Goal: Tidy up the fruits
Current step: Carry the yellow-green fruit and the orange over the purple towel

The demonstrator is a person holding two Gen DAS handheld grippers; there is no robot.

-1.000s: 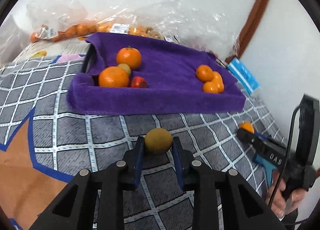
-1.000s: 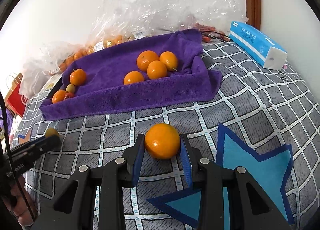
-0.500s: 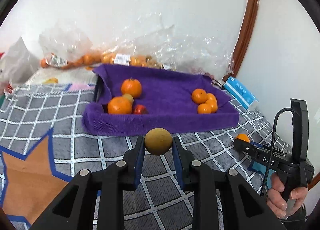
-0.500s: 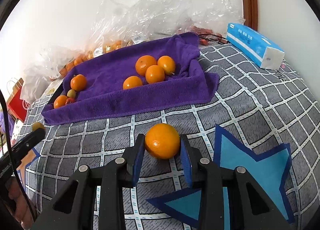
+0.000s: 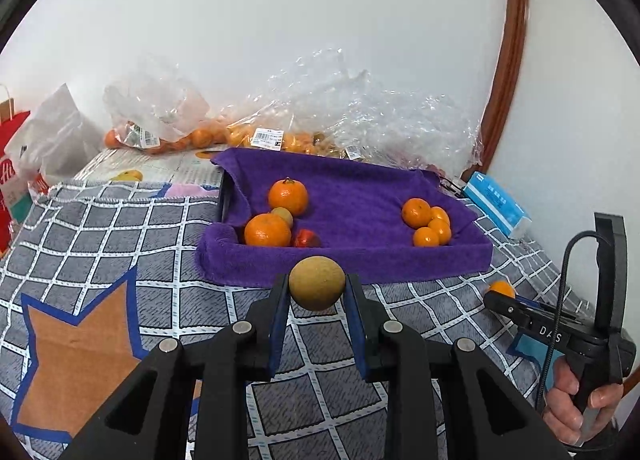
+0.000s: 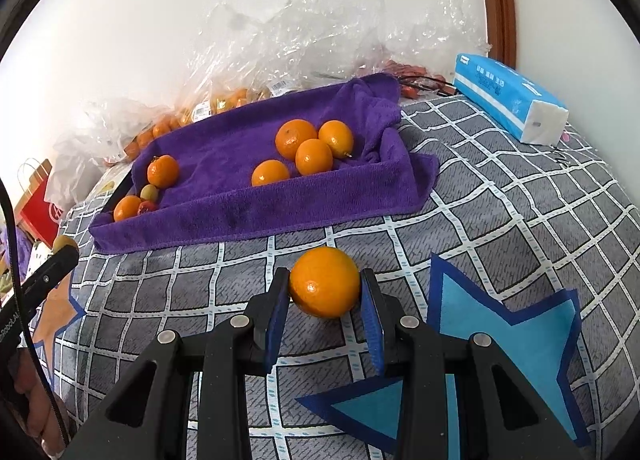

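My left gripper point(image 5: 317, 292) is shut on a round brown-green fruit point(image 5: 317, 282), held above the checked mat in front of the purple towel tray point(image 5: 360, 260). My right gripper point(image 6: 325, 292) is shut on an orange point(image 6: 325, 287), held just above the mat, short of the tray point(image 6: 248, 216). In the tray's left end lie two oranges point(image 5: 288, 196), a small green fruit point(image 5: 282, 214) and a small red fruit point(image 5: 306, 238). Several oranges point(image 6: 308, 148) lie at its right end. The right gripper with its orange shows at the right of the left wrist view point(image 5: 502, 292).
Clear plastic bags with oranges point(image 5: 192, 136) lie behind the tray by the wall. A blue tissue pack point(image 6: 510, 98) lies at the right. A red paper bag point(image 5: 12, 164) stands at the far left. The grey checked mat point(image 6: 500, 220) has star patches.
Both grippers have risen and drawn back from the tray, each still holding its fruit. The left wrist view now shows more wall and the tray sits farther off.
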